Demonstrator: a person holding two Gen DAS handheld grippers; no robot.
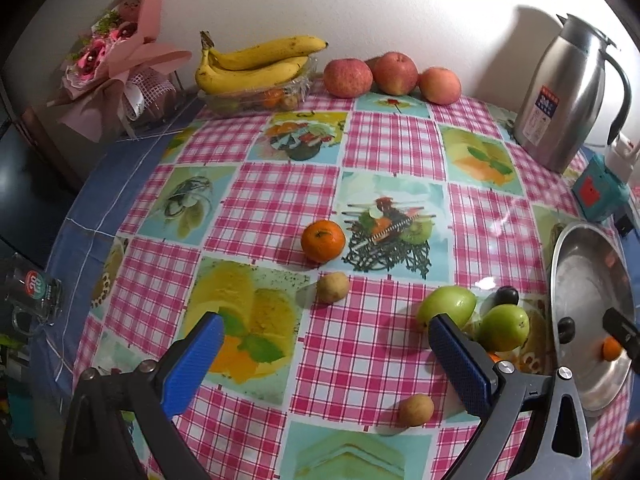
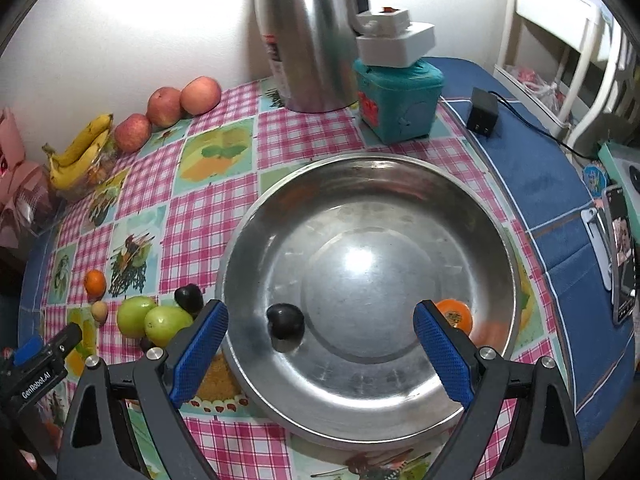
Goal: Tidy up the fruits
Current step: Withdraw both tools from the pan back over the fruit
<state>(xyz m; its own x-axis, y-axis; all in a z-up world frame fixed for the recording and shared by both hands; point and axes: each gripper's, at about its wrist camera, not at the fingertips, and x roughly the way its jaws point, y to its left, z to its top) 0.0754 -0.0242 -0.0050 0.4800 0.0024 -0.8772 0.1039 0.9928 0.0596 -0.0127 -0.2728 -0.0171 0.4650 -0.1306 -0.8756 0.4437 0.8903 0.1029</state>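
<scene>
A: Left gripper (image 1: 326, 344) spread wide, blue pads apart, nothing between them, hovering over the checked surface (image 1: 280, 196).

B: Right gripper (image 2: 320, 336) likewise wide open and empty, poised above the steel bowl (image 2: 496, 216).

A: Closest to the left gripper: one small tan fruit (image 1: 416, 410) just inside the right pad, a second tan fruit (image 1: 333, 287) further out, near the middle.

B: Inside the bowl: a dark plum (image 2: 285, 325) on the near left slope, a small orange (image 2: 454, 314) against the near right wall, partly behind the right pad.

A: Two green apples side by side, the left one (image 1: 447, 307) and the right one (image 1: 504, 327), touching or nearly so, between the left gripper and the bowl's rim. Another dark plum (image 1: 506, 295) just behind them.

B: Same pair visible from the right wrist, beside the bowl's left edge, outside it.

A: Beyond the tan fruit, a tangerine (image 1: 323, 241) alone on the surface.

B: Farther back, a steel kettle (image 2: 312, 36) upright beyond the bowl, a teal box (image 2: 400, 100) beside it.

A: At the far edge by the wall: three red apples (image 1: 390, 74) in a row, bananas (image 1: 256, 64) resting on a clear tray, a pink bouquet (image 1: 120, 48) at the far left.
</scene>
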